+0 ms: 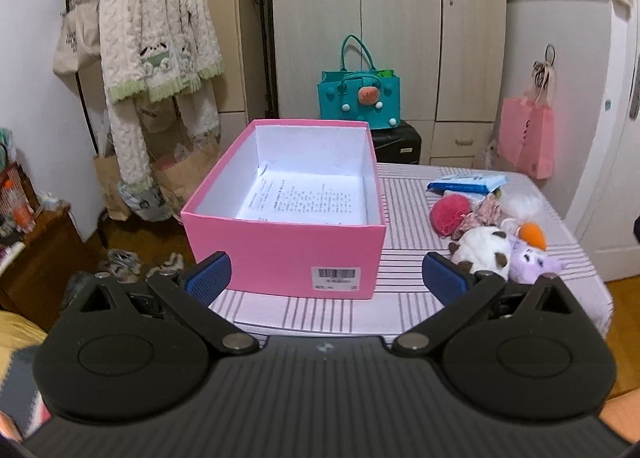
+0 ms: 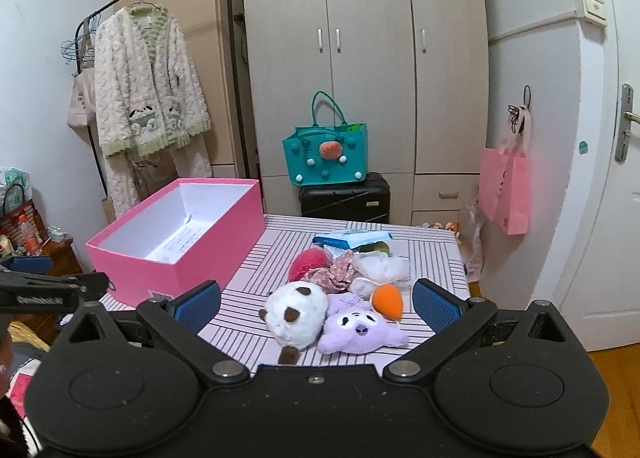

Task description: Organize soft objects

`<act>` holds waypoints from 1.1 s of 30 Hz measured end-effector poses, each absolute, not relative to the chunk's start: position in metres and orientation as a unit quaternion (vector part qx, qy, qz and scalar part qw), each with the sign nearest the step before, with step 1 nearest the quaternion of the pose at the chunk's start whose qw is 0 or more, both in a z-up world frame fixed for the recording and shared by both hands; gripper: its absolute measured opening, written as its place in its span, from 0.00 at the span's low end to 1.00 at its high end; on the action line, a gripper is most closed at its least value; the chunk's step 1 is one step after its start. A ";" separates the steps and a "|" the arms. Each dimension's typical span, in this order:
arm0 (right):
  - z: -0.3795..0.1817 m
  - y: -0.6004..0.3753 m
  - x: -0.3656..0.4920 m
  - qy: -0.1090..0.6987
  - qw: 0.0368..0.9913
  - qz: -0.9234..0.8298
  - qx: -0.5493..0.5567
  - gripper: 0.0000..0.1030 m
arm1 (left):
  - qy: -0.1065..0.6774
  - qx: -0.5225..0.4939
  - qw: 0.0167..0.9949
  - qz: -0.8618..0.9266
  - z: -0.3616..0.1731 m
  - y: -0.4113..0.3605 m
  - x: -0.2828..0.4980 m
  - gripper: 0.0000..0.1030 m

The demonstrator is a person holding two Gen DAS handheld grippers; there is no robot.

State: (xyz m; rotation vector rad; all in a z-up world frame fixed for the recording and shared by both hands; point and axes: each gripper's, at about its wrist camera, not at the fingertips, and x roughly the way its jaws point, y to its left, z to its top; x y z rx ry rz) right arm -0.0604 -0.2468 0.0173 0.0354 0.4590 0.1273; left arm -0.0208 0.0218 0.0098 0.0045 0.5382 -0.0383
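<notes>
Both the left gripper (image 1: 326, 276) and right gripper (image 2: 316, 302) gape wide, holding nothing. A rigid pink cardboard box (image 1: 280, 254) stands open beside fluffy plush toys (image 2: 320, 318) on striped cloth (image 2: 256, 282)

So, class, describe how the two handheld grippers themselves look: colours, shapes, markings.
Both look alike. The left gripper has a ribbed black plastic body, two round black discs, angular black linkage arms with silver pivot pins, and blue textured pads on its fingers. The right gripper matches it, with dusty specks on the body. In the right view, pale lettering runs along the left gripper's side, too blurred to read.
</notes>
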 end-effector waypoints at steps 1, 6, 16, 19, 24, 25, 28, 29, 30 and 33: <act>0.017 -0.247 -0.061 0.227 0.972 0.061 0.017 1.00 | 0.266 -0.003 0.964 -0.025 0.010 0.023 -0.021 1.00; 0.017 -0.250 -0.067 0.219 0.974 0.060 0.019 1.00 | 0.258 -0.011 0.965 -0.047 0.010 0.022 -0.027 1.00; 0.006 -0.249 -0.064 0.230 0.972 0.039 0.016 1.00 | 0.220 0.009 0.975 -0.015 0.000 0.017 -0.032 1.00; 0.004 -0.249 -0.062 0.231 0.972 0.035 0.015 1.00 | 0.222 0.001 0.975 -0.017 -0.001 0.019 -0.029 1.00; -0.001 -0.249 -0.056 0.233 0.972 0.036 0.005 1.00 | 0.212 0.004 0.977 -0.025 -0.006 0.014 -0.022 1.00; -0.003 -0.249 -0.054 0.232 0.972 0.038 0.003 1.00 | 0.213 0.007 0.977 -0.026 -0.006 0.011 -0.020 1.00; -0.011 -0.249 -0.047 0.226 0.973 0.047 -0.010 1.00 | 0.213 0.013 0.977 -0.031 -0.010 0.003 -0.012 1.00; -0.014 -0.250 -0.044 0.222 0.974 0.050 -0.011 1.00 | 0.212 0.014 0.977 -0.036 -0.012 -0.001 -0.009 1.00; -0.018 -0.252 -0.040 0.219 0.974 0.056 -0.008 1.00 | 0.211 0.014 0.977 -0.041 -0.014 -0.005 -0.006 1.00; -0.036 -0.259 -0.027 0.207 0.973 0.100 0.022 1.00 | 0.209 0.007 0.975 -0.067 -0.022 -0.017 0.002 1.00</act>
